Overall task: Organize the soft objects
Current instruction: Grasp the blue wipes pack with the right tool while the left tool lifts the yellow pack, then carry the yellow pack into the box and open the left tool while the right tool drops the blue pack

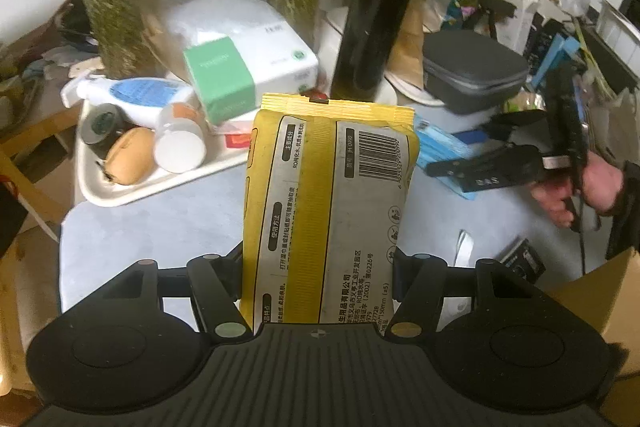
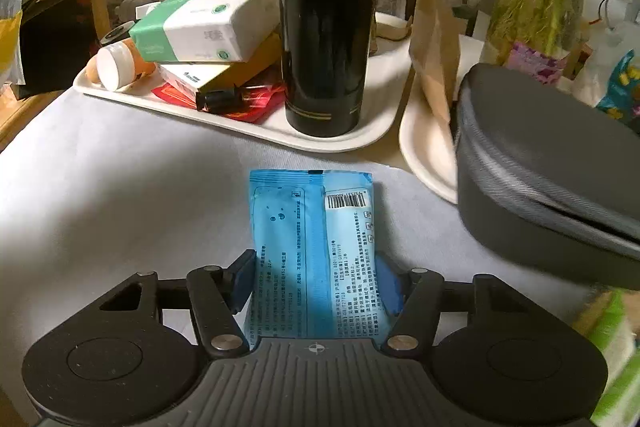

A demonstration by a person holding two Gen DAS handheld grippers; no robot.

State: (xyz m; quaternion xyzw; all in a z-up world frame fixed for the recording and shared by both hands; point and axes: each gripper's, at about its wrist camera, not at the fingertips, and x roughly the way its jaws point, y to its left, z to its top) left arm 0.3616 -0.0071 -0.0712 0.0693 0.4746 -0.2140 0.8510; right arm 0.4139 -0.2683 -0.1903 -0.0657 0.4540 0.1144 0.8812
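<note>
While the left tool (image 1: 318, 267) grips a yellow pack (image 1: 328, 203), the right tool (image 2: 316, 279) pinches a blue pack (image 2: 312, 251).

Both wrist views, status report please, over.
Left gripper shut on yellow wet-wipe pack. Right gripper shut on blue wet-wipe pack. Tall black flask on white tray ahead.

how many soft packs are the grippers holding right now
2: a yellow pack in the left gripper, and a blue pack in the right gripper.
</note>
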